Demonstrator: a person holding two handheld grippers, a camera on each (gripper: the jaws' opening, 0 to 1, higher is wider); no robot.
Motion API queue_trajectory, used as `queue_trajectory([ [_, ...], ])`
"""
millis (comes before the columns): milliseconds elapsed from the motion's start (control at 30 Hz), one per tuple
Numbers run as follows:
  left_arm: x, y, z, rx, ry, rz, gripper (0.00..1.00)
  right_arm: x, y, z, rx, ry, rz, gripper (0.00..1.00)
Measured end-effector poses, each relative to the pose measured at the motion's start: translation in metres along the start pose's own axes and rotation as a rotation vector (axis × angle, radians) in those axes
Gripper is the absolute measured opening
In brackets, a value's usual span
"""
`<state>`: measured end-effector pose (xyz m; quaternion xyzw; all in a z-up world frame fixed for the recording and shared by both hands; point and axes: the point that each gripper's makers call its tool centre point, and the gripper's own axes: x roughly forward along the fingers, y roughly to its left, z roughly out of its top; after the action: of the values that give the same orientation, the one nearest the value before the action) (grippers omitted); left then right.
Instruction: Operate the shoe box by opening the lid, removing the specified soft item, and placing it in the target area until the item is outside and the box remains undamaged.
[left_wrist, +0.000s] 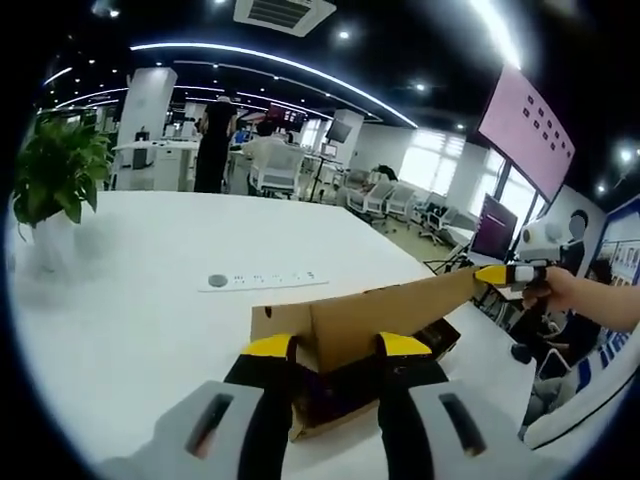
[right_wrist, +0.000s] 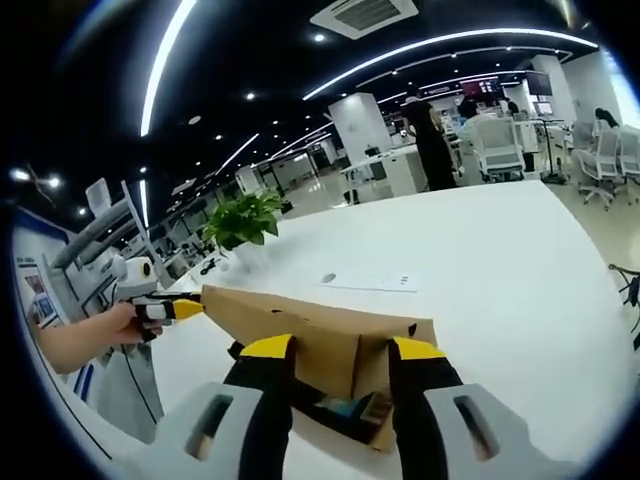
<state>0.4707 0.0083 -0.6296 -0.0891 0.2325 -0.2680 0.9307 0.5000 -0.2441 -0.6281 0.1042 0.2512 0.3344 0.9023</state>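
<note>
A brown cardboard shoe box (left_wrist: 325, 425) sits on the white table (left_wrist: 130, 300) with its lid (left_wrist: 400, 305) raised. My left gripper (left_wrist: 337, 345) has its yellow-tipped jaws closed on the near end of the lid. At the lid's far right end, my right gripper (left_wrist: 492, 273), held by a hand, pinches the corner. In the right gripper view, my right gripper (right_wrist: 340, 347) clamps the lid (right_wrist: 300, 320) over the box (right_wrist: 378, 432), and the left gripper (right_wrist: 190, 306) holds the lid's left corner. Dark contents (right_wrist: 345, 408) lie inside; I cannot make out the soft item.
A white power strip (left_wrist: 265, 280) lies on the table just behind the box. A potted plant (left_wrist: 60, 170) stands at the table's far left. The table edge drops off to the right. A person in black (left_wrist: 213, 145) stands among desks and chairs beyond.
</note>
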Motion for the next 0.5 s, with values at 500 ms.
queue_trajectory([
  [500,0.003,0.002,0.01,0.001,-0.019,-0.004,0.31,0.003,-0.002,0.011,-0.005,-0.012,0.009,0.35],
])
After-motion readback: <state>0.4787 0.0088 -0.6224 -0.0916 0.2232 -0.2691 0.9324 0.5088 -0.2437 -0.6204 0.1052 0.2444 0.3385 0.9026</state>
